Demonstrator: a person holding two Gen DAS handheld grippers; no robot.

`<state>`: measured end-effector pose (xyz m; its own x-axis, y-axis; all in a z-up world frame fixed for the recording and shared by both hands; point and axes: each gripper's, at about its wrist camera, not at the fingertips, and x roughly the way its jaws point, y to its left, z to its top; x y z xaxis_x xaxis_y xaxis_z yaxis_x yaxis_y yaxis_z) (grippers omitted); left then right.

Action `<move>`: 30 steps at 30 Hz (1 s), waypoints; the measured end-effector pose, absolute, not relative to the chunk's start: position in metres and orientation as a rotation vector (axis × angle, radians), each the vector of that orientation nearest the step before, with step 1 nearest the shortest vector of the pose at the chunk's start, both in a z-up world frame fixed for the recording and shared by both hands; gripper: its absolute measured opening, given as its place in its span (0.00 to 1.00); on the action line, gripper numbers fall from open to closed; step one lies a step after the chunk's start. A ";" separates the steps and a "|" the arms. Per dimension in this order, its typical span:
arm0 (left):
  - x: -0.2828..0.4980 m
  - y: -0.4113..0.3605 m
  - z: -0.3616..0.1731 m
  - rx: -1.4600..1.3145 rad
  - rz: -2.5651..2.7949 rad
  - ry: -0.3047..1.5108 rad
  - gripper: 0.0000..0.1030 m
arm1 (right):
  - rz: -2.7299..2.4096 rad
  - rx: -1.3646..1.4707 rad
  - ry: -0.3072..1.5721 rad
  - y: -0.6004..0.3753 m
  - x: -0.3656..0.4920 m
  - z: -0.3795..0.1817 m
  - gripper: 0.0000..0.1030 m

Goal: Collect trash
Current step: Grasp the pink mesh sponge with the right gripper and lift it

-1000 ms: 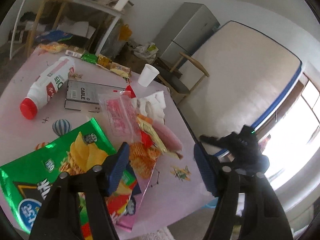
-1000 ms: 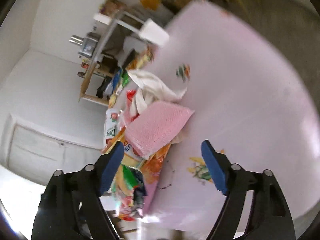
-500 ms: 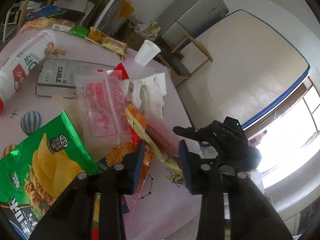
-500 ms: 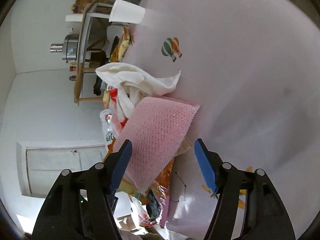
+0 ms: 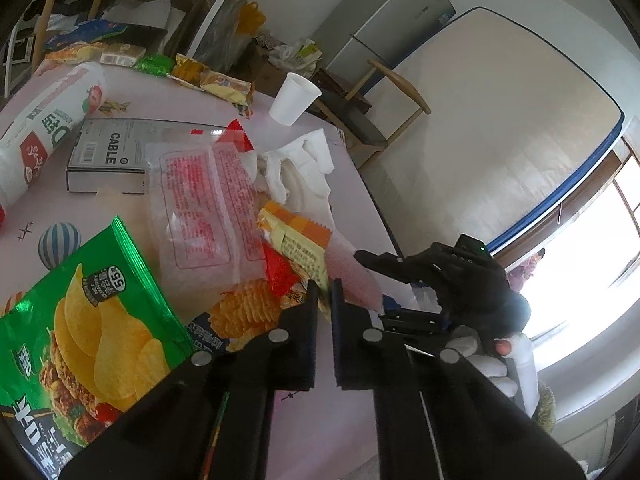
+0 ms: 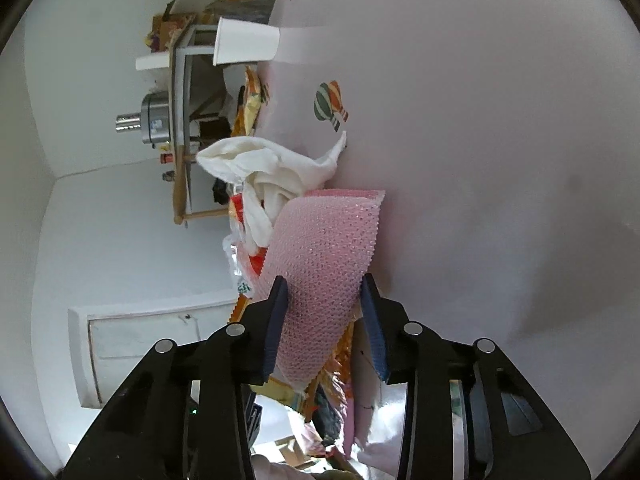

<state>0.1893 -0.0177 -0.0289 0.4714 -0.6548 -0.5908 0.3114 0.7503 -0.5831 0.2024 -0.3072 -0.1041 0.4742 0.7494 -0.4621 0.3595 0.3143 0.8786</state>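
A heap of snack wrappers lies on the pink tablecloth [image 5: 304, 420]. My left gripper [image 5: 324, 292] is shut on the lower edge of a yellow-orange wrapper [image 5: 296, 240] in that heap. A pink bubble-wrap sheet [image 6: 324, 256] lies on top, seen also in the left wrist view as a pink strip [image 5: 352, 276]. My right gripper [image 6: 324, 300] straddles it with its jaws closing. Both pads touch the sheet's sides, and it bows up between them. A white-gloved hand [image 5: 480, 364] holds the right gripper.
A green crisp bag [image 5: 80, 320], a clear bag with red print [image 5: 204, 208], a crumpled white cloth [image 5: 296, 168], a grey box marked CABLE [image 5: 108, 148], a lying white bottle [image 5: 44, 120] and a paper cup [image 5: 294, 98] share the table. A wooden chair [image 5: 384, 96] stands past its edge.
The left gripper pushed forward into the heap and shut on the wrapper's edge. The right gripper rolled, sank onto the pink sheet and narrowed its jaws around it.
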 end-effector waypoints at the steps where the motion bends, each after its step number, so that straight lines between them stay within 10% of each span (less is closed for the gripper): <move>1: 0.188 -0.018 -0.028 -0.427 -0.614 0.897 0.04 | 0.346 1.294 1.107 -0.310 0.199 -0.103 0.32; 30: 0.122 -0.146 0.055 -0.202 -0.899 0.732 0.02 | 0.240 1.453 0.647 -0.444 0.059 -0.061 0.29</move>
